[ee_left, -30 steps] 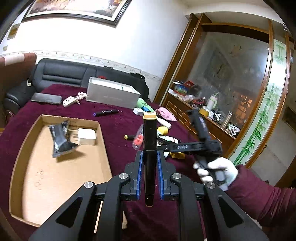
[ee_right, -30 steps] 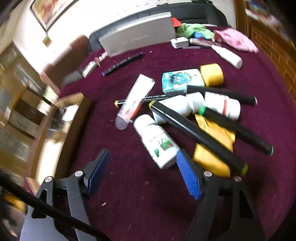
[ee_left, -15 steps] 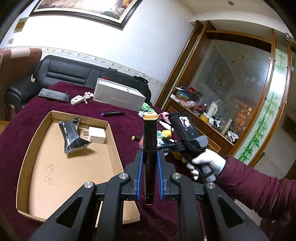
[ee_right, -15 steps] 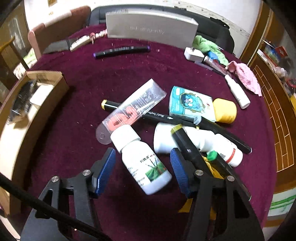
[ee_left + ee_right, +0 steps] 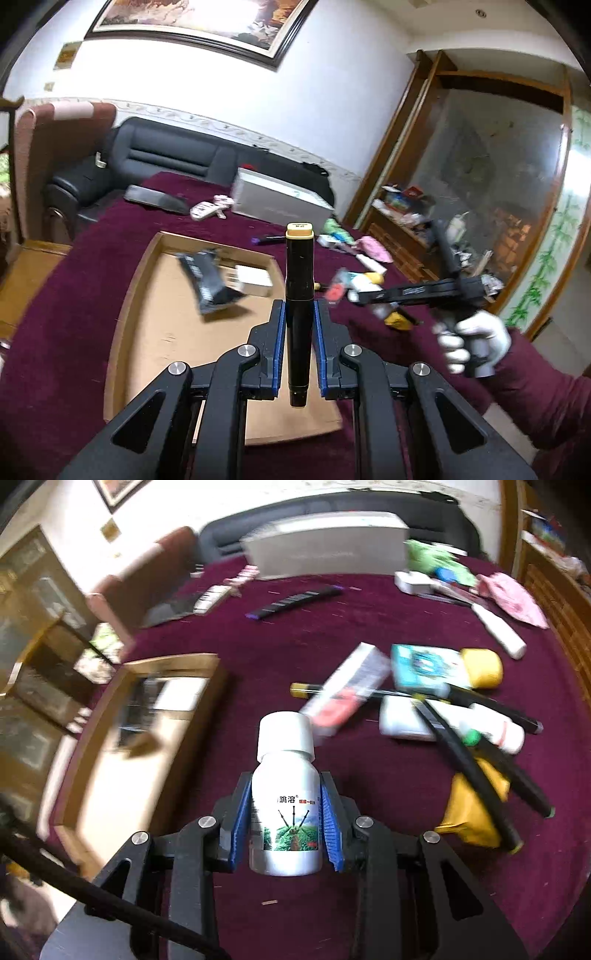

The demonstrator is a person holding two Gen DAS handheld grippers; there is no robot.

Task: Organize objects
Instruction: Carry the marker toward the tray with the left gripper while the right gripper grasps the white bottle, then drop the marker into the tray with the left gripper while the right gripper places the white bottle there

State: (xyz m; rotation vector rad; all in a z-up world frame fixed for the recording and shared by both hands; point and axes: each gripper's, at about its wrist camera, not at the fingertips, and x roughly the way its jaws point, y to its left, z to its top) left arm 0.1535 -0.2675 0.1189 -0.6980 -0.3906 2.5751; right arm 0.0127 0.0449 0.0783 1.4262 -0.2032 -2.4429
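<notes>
Maroon table [image 5: 369, 886], blurred tray [image 5: 147, 738] contents, right gripper [image 5: 286, 812] clamping bottle [image 5: 284, 805]

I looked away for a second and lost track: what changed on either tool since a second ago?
The right tool, open over the pile a second ago, has shut on the white bottle and carries it left toward the cardboard tray. The left tool still clamps the black marker upright above the tray. The black packet and white box still lie in it.
</notes>
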